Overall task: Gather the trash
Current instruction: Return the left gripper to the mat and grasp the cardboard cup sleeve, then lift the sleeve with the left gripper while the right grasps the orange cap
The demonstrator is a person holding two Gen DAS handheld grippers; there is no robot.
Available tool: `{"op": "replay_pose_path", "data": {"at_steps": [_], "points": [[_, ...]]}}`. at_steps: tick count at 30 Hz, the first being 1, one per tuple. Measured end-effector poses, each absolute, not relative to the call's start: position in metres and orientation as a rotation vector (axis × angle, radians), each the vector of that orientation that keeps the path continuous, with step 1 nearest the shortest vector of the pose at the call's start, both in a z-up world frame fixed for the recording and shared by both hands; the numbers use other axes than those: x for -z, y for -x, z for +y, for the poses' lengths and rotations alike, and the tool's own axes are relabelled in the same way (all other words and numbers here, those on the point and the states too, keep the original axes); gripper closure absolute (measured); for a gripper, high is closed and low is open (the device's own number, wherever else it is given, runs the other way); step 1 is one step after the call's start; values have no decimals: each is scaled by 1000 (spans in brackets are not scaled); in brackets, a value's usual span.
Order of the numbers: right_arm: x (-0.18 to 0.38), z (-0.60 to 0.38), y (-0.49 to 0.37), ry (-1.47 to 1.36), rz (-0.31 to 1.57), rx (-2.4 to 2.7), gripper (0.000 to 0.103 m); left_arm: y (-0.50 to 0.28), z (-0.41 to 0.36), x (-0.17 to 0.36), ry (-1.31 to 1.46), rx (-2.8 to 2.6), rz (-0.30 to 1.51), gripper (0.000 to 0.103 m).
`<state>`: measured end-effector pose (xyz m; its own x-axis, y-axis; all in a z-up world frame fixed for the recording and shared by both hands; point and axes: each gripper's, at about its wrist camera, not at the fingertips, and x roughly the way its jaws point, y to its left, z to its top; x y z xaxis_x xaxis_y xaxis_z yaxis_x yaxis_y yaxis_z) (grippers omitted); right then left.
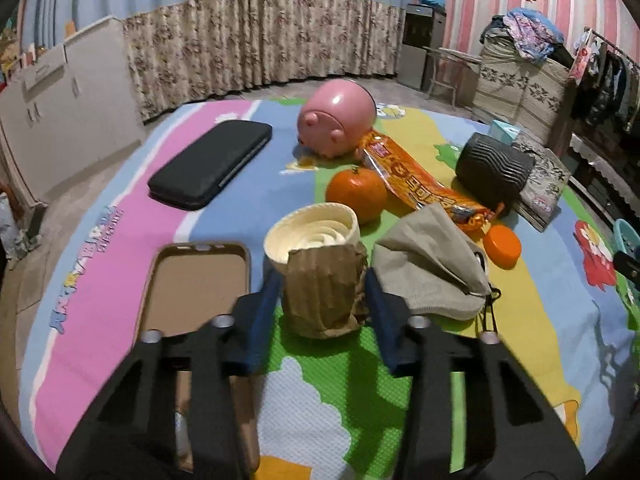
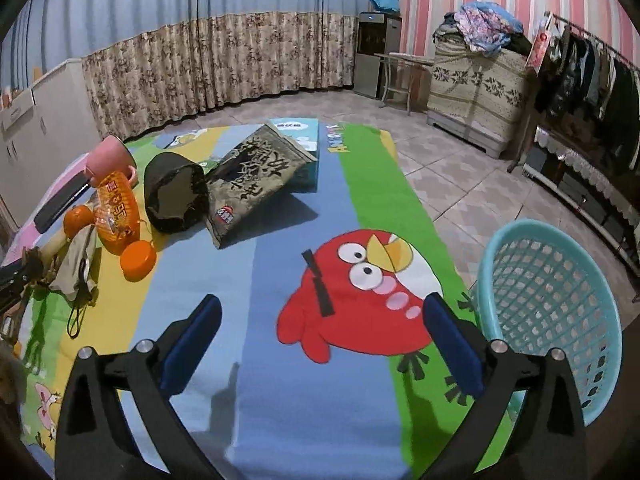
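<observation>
Left wrist view: the left gripper (image 1: 322, 284) is set around a paper cup (image 1: 320, 264) with a brown corrugated sleeve, one blue pad on each side of the sleeve. Contact looks made on both sides, but a firm squeeze cannot be confirmed. The cup stands upright on the cartoon-print mat (image 1: 340, 392), its cream ridged inside visible. Just left of it a brown phone case (image 1: 196, 280) lies open side up. Just right, a grey cloth mask (image 1: 432, 268) is crumpled, touching or nearly touching the right pad. Behind the cup an orange fruit (image 1: 356, 194) is seen, with an orange snack wrapper (image 1: 420, 178) beside it leaning toward a pink pig-shaped toy (image 1: 338, 122). An orange lid (image 1: 502, 246) lies near the mask. A black flat case (image 1: 212, 164) is placed well apart at the far left, and a dark ribbed pouch (image 1: 494, 168) at the right.

Right wrist view: the right gripper (image 2: 322, 344) is held wide apart with nothing between the pads, above the red bird print (image 2: 356, 308). A teal plastic basket (image 2: 552, 312) is seen just off the mat's right edge.
</observation>
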<state>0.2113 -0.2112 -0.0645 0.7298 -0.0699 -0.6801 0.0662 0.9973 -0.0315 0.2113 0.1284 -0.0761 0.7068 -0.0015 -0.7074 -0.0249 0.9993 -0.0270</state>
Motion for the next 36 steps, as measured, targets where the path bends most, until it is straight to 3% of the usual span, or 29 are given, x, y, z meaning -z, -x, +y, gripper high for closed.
{"op": "replay_pose_path", "data": {"at_steps": [3, 24, 30, 32, 34, 36], "points": [[65, -199, -214, -5, 745, 20, 5, -203, 131, 72, 40, -6, 752, 69], [83, -103, -251, 109, 824, -199, 7, -173, 188, 28, 20, -74, 635, 69], [94, -84, -271, 152, 890, -246, 27, -187, 210, 28, 56, -121, 642, 69], [97, -83, -276, 135, 918, -276, 39, -190, 212, 27, 60, -129, 641, 69], [95, -87, -279, 117, 920, -289, 41, -194, 212, 27, 55, -134, 644, 69], [94, -88, -279, 101, 919, -306, 53, -196, 209, 28, 52, -137, 647, 69]]}}
